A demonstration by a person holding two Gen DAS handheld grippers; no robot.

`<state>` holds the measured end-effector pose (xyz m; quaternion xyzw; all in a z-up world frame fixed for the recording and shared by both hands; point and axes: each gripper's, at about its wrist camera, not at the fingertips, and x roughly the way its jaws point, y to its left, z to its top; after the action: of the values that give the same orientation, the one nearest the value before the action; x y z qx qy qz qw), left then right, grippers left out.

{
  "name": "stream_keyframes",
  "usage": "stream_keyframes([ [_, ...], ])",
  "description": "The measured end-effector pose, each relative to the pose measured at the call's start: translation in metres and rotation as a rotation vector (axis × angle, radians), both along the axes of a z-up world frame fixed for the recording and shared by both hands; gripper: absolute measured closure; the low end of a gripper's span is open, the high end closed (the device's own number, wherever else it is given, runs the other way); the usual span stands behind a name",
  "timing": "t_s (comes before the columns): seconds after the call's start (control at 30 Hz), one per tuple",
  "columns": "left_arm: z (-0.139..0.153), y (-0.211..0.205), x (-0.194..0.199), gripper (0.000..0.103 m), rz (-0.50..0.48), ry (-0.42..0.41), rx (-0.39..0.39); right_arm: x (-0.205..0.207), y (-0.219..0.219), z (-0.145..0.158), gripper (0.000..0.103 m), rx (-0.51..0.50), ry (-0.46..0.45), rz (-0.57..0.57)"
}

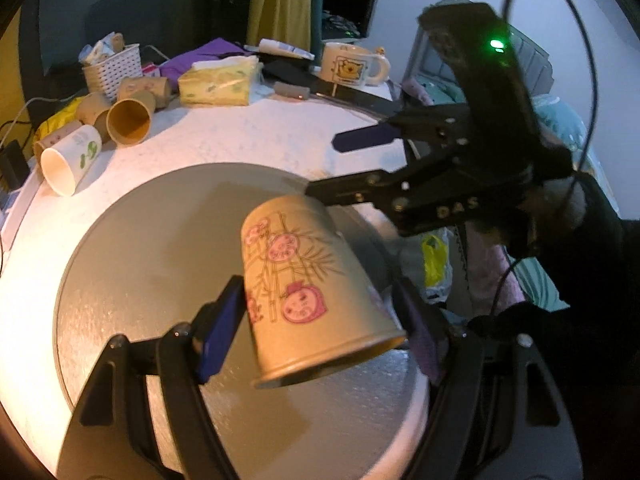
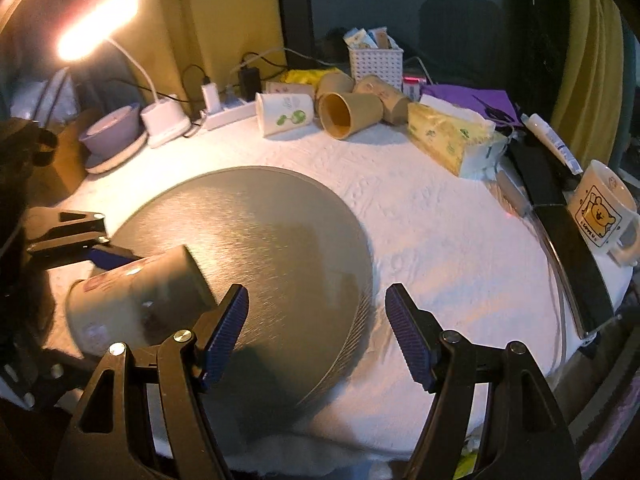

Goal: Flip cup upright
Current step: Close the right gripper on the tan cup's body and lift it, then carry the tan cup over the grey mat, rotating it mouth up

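Observation:
A tan paper cup (image 1: 308, 292) with pink cartoon prints is held between the pads of my left gripper (image 1: 320, 328), tilted above the round grey mat (image 1: 132, 272), base up and away, open rim toward the camera. My right gripper (image 1: 324, 168) is open and empty just beyond the cup's base. In the right wrist view the same cup (image 2: 136, 300) is at lower left, tilted, with the left gripper's blue pad (image 2: 110, 258) against it. My right gripper (image 2: 316, 336) is open over the mat's (image 2: 280, 240) near edge.
Several paper cups (image 2: 348, 114) lie on their sides at the table's back, next to a white basket (image 2: 374, 64), a tissue pack (image 2: 448, 140) and a bear mug (image 2: 600, 208). A lit desk lamp (image 2: 96, 28) and bowl (image 2: 114, 128) stand back left.

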<state>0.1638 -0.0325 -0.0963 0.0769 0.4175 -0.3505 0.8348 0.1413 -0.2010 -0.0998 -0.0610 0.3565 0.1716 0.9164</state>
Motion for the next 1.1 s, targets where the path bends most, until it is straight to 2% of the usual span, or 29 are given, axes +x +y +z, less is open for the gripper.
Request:
stream_keyframes([
  [0.17,-0.004,-0.001,0.019,0.028,-0.036,0.01,-0.006,0.029,-0.002,-0.012,0.029,0.006,0.043,0.003],
  [0.33,-0.014,-0.005,0.034,0.028,-0.057,0.021,0.044,0.047,-0.006,-0.018,0.029,0.014,0.059,0.014],
  [0.67,-0.023,-0.003,0.031,0.026,-0.079,0.002,0.107,0.049,-0.001,-0.029,0.029,0.03,0.093,0.078],
  [0.7,-0.023,-0.001,0.03,0.019,-0.07,-0.002,0.106,0.047,0.001,-0.029,0.029,0.025,0.095,0.086],
  [0.73,-0.022,0.0,0.029,0.018,-0.058,-0.008,0.106,0.045,0.002,-0.029,0.029,0.022,0.096,0.092],
  [1.1,-0.012,0.044,0.0,0.017,0.145,-0.027,0.088,0.014,0.024,-0.024,0.029,-0.022,0.089,0.193],
])
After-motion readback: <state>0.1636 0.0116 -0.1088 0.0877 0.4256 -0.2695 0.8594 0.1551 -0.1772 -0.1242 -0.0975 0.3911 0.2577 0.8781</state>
